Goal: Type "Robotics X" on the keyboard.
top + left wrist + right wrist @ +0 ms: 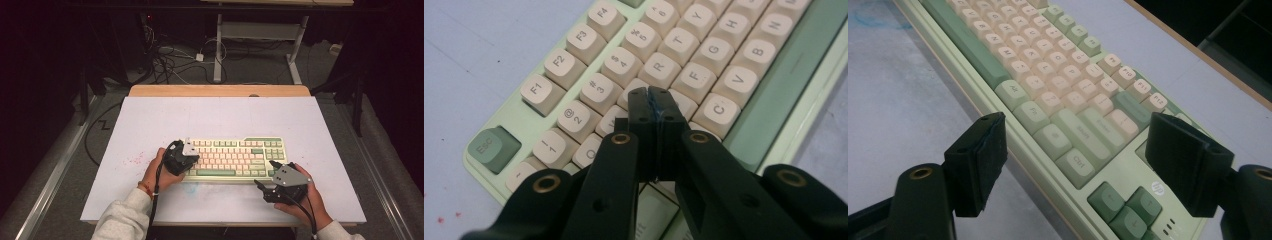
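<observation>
Desk [150, 115] first: a pale sheet covers it, with a wooden strip along the far edge, and the keyboard [235, 157] lies flat toward the near edge, roughly centred. It looks like a stiff, fairly weighty slab, mint-green case with cream and green keycaps; I would judge the caps smooth, loose under a push and liable to pop off, so any lifting should take the case by its short ends or front lip, not by the keys. The left hand-held gripper [649, 95] has its jaws pressed together with nothing between them, its tip poised over the letter keys near the keyboard's left end; whether it touches a cap is hard to tell. The right hand-held gripper [1075, 150] stands wide open and empty near the keyboard's right end by the arrow keys [1128, 207]. Its jaws hide part of the case, and faint reddish specks [134, 160] mark the sheet
</observation>
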Motion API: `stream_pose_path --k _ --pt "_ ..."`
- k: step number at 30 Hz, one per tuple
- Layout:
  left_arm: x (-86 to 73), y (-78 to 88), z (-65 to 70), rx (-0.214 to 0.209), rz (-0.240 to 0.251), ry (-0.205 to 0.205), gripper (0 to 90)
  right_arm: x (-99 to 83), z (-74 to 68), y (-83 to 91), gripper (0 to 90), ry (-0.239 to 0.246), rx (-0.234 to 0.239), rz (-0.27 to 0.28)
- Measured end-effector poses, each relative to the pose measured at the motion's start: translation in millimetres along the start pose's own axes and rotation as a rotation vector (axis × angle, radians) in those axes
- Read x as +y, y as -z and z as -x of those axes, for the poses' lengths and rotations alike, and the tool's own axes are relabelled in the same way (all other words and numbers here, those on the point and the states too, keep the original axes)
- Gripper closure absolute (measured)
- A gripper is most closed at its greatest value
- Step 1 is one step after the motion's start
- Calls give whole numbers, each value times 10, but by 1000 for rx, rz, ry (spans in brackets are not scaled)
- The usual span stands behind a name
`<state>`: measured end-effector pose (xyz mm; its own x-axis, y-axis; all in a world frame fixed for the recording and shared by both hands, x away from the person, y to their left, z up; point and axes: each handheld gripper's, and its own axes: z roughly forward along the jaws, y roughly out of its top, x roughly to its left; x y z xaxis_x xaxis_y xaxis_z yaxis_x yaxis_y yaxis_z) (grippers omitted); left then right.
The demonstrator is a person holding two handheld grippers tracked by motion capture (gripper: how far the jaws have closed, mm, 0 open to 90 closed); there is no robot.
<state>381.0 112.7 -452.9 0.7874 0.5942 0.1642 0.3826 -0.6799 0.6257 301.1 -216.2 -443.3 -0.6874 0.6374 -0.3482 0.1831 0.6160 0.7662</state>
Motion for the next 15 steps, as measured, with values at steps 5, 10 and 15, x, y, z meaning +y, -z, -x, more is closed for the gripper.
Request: stream_pose_path --k 5,10,15 --pt "6 71 20 16 11 -14 832 -3 7 29 247 2 -11 3" --pt "18 149 29 30 37 -21 815 -13 35 56 248 -8 -20 8" --pt "28 206 30 33 57 -21 801 -16 41 69 248 -12 -22 8"
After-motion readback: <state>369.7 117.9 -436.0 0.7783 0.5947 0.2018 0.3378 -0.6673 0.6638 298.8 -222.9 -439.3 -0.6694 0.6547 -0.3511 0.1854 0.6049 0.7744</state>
